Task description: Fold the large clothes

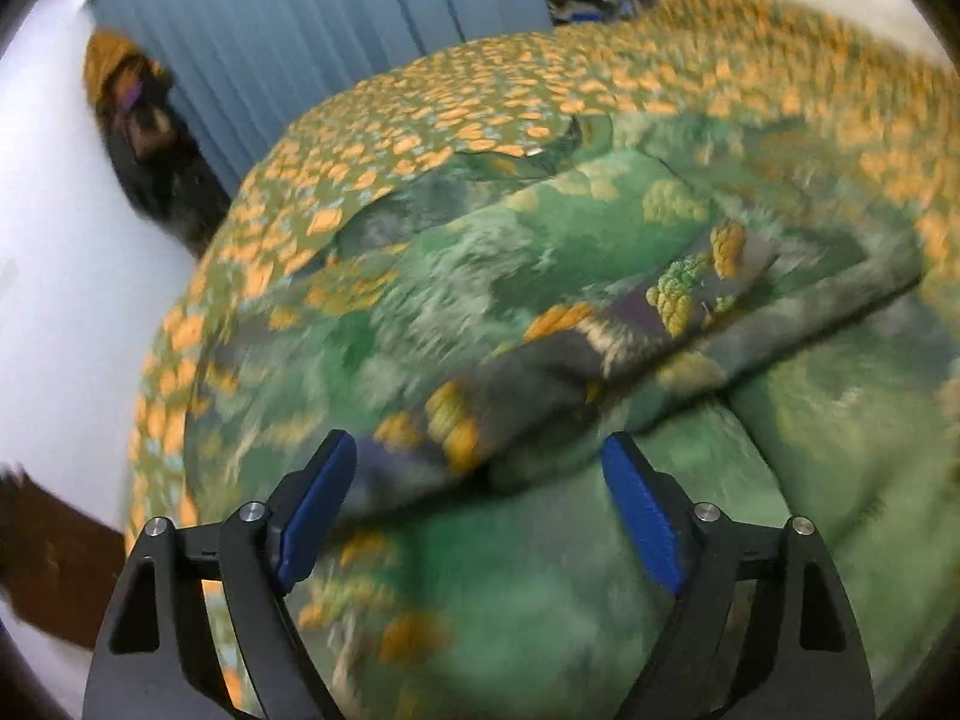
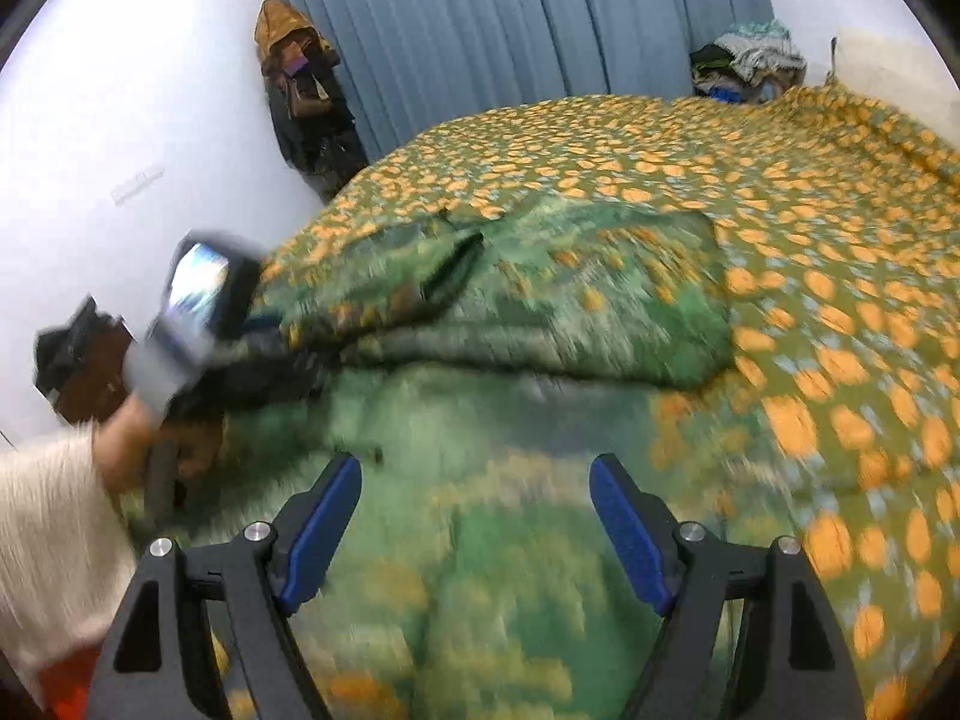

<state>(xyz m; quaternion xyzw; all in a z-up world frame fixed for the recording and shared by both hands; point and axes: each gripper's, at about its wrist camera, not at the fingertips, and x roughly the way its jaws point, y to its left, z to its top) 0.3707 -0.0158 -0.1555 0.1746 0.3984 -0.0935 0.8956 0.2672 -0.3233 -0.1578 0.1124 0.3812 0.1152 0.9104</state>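
Fingers first: the left gripper [image 1: 480,501] has its blue-padded jaws spread wide with nothing pressed between them, only the blurred green cloth lying below the gap, and the right gripper [image 2: 477,516] stands equally wide and empty over the same cloth. Just ahead of both lies the task's thing, a large green garment of soft printed fabric with yellow-orange flower clusters and grey-purple patches [image 1: 600,276], spread on a bed under a olive bedspread dotted with orange spots [image 2: 810,192]. In the left wrist view one layer of the garment is laid across the rest, its dark edge running as a fairly straight band from lower left to upper right, which reads as a fold already made; the right wrist view shows the same doubled part as a raised flap with a rounded edge on top of a flatter green stretch nearer the fingers. The left device, with a hand in a cream knitted sleeve [image 2: 54,516] behind it, sits at the garment's left side in that view. I judge the task partly done: at least one fold is down and released, but the bundle is broad, uneven and loosely lying, so further folds and some smoothing appear to remain. Motion blur hides the finer creases. Farther off hang blue pleated curtains [image 2: 510,30], and a heap of other clothes [image 2: 750,66] sits beyond the bed.
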